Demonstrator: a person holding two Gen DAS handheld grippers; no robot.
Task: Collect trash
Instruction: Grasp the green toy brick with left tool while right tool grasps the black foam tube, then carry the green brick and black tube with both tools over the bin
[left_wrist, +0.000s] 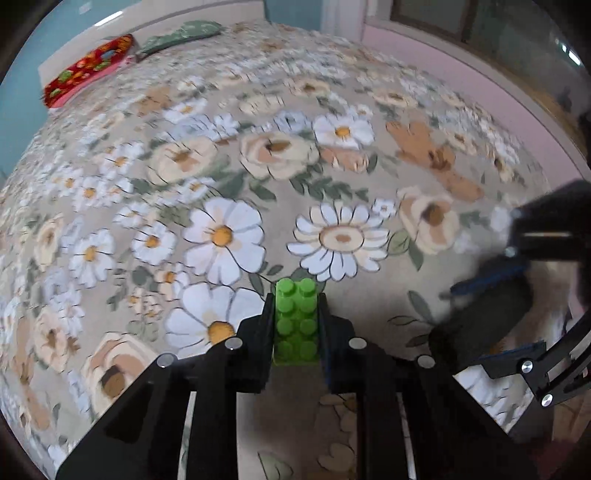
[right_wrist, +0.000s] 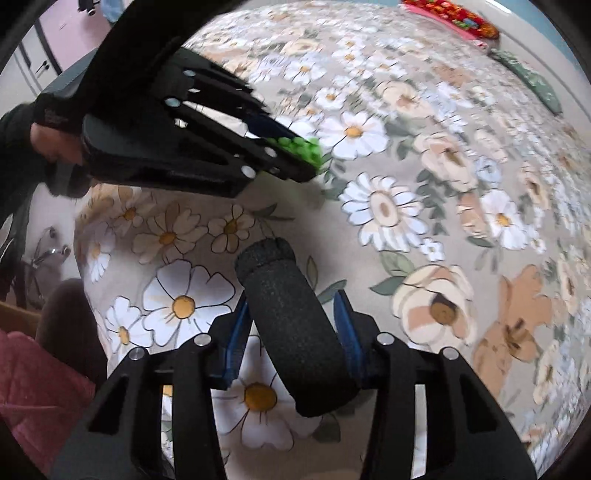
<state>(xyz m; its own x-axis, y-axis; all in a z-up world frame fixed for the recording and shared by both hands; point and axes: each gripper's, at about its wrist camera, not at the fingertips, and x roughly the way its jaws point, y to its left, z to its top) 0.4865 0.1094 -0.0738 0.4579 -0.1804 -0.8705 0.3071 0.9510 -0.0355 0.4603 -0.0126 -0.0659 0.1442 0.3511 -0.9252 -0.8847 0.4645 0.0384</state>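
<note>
Green brick in left gripper, foam roll in right gripper

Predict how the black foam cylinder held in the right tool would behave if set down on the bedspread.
The black foam cylinder is round, so on its side it would probably roll. Its porous, grainy surface suggests it is light and squashy rather than stiff, and grippy against the blue pads, so unlikely to slip.

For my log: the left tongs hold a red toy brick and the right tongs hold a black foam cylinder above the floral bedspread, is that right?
Not quite: the toy brick in the left tongs is green, not red, as the left wrist view shows. The right tongs do hold the black foam cylinder above the floral bedspread.
</note>
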